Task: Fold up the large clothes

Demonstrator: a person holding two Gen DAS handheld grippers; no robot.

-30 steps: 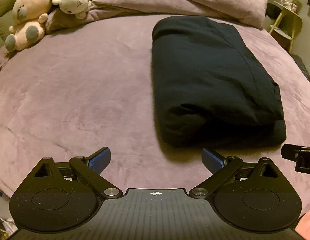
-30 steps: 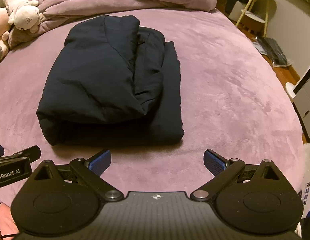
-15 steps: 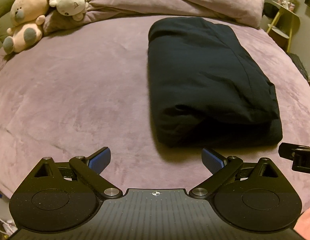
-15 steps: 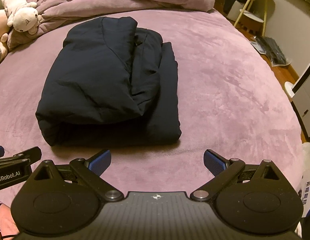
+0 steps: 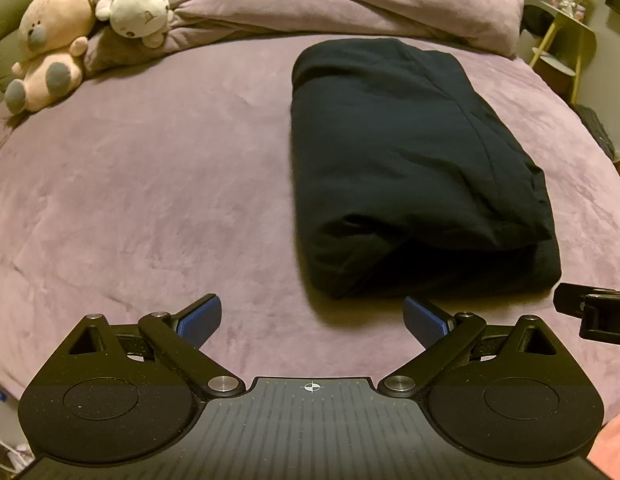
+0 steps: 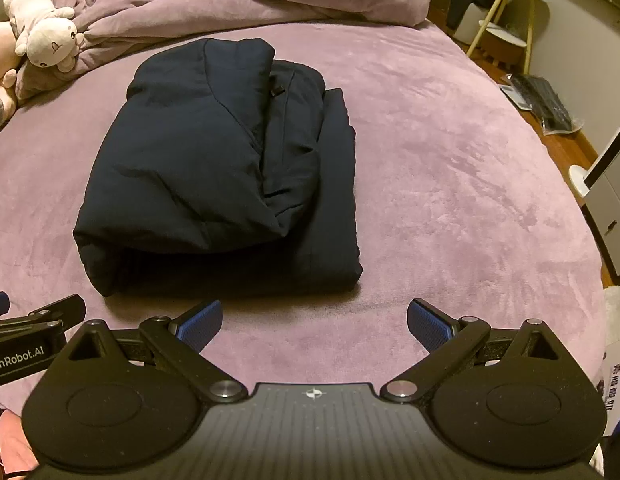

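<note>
Dark navy jacket (image 5: 409, 168) lay folded into a thick bundle on the purple bedsheet (image 5: 150, 184), long axis running 6-to-12 away from both tools. From the left gripper (image 5: 313, 316) it sat at approx 1 o'clock, near hem just past the R fingertip. From the right gripper (image 6: 314, 320) it sat at approx 11 o'clock, hem just ahead of the L pad. Neither touched it; both about equally near, I'd judge. Jaws on both were spread wide, nothing btwn them. Fold looked basically done. Count: 1 jacket, 2 grippers, 2 plush toys (image 5: 90, 24) at 10 o'clock, 1 rumpled duvet (image 5: 349, 0) at 12.
</note>
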